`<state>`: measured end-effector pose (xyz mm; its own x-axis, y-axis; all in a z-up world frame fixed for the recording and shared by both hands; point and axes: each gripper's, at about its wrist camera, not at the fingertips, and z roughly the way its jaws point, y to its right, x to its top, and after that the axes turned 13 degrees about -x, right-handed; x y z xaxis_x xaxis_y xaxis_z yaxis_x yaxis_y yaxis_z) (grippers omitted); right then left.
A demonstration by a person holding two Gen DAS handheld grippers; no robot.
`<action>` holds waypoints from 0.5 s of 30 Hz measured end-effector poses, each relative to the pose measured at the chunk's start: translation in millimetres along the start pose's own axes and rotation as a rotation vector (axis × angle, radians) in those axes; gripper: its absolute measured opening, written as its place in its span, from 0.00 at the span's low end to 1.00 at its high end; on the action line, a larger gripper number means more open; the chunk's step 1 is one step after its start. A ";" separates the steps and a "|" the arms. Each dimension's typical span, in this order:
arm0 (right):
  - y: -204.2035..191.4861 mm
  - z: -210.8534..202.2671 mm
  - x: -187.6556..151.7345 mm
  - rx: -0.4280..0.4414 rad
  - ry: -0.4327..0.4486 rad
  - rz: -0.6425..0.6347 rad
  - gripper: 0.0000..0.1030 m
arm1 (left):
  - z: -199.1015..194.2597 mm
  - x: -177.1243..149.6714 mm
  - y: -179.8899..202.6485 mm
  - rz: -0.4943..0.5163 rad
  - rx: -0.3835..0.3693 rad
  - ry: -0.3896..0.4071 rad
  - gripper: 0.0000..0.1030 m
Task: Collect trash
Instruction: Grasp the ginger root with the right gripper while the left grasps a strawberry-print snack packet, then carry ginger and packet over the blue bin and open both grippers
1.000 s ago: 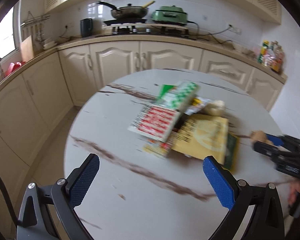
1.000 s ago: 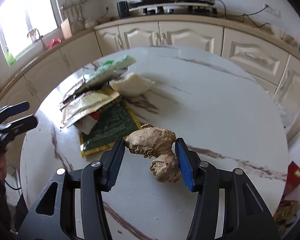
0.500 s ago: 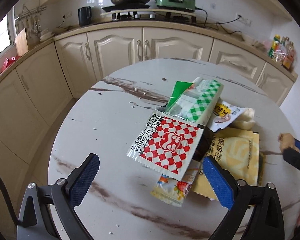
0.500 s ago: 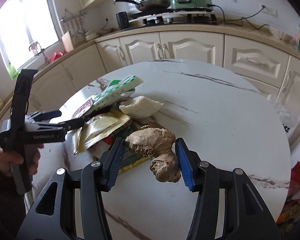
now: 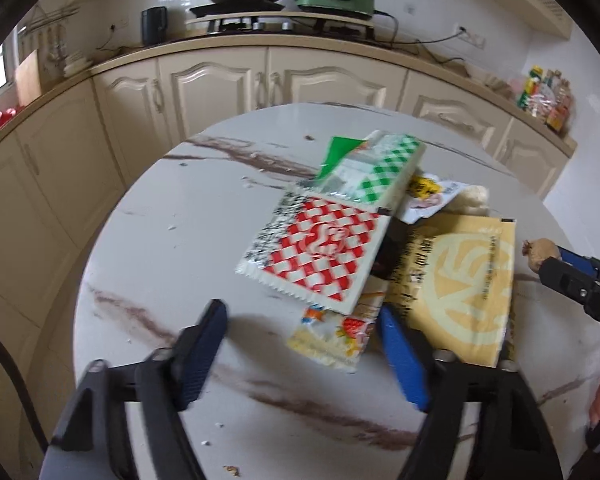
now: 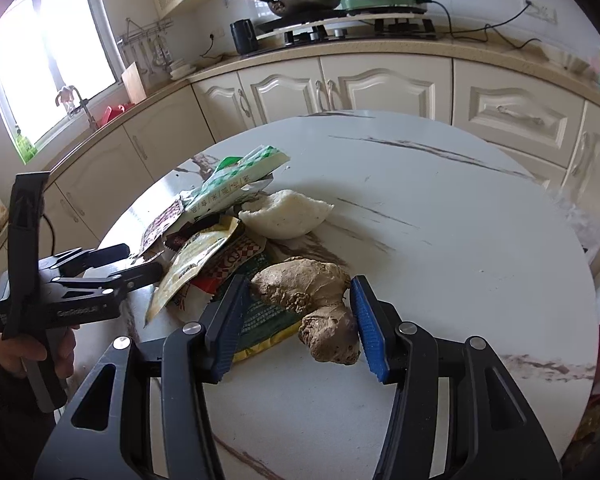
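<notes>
Nearest, lower centre of your right view: right gripper [image 6: 296, 320] clamped on the ginger root [image 6: 308, 300], knobbly, tan, lifted clear of the table [image 6: 440, 240].

Lower centre of your left view: left gripper [image 5: 300, 344], jaws closing around the fruit-print wrapper [image 5: 332, 336]; contact unclear.

Mid-frame: wrapper pile, uncollected, with the red-checked packet [image 5: 320, 252] on top, the yellow pouch [image 5: 456, 288] right, the green-checked packet [image 5: 376, 168] behind.

Farthest: white bun [image 6: 284, 216].

Progress: early, in my judgement.
</notes>
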<state>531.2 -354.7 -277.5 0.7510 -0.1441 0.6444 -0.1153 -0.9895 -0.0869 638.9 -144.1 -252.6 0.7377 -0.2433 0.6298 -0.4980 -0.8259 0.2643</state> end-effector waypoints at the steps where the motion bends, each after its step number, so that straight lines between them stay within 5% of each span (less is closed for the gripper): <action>1: -0.3 -1.2 -0.1 0.000 0.003 0.002 0.48 | 0.0 1.5 1.7 0.006 -0.010 0.000 0.39; 3: -0.4 -3.6 -0.1 -0.003 0.004 0.003 0.48 | 1.0 1.3 5.1 0.025 0.001 -0.009 0.25; 15: -14.7 -37.4 -0.4 -0.016 0.046 0.005 0.48 | -68.0 -29.3 3.4 0.008 -0.089 0.041 0.25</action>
<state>508.2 -339.8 -248.0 0.7200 -0.1478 0.6780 -0.1292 -0.9885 -0.0784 584.7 -105.1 -220.5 0.7150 -0.2273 0.6612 -0.5440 -0.7749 0.3219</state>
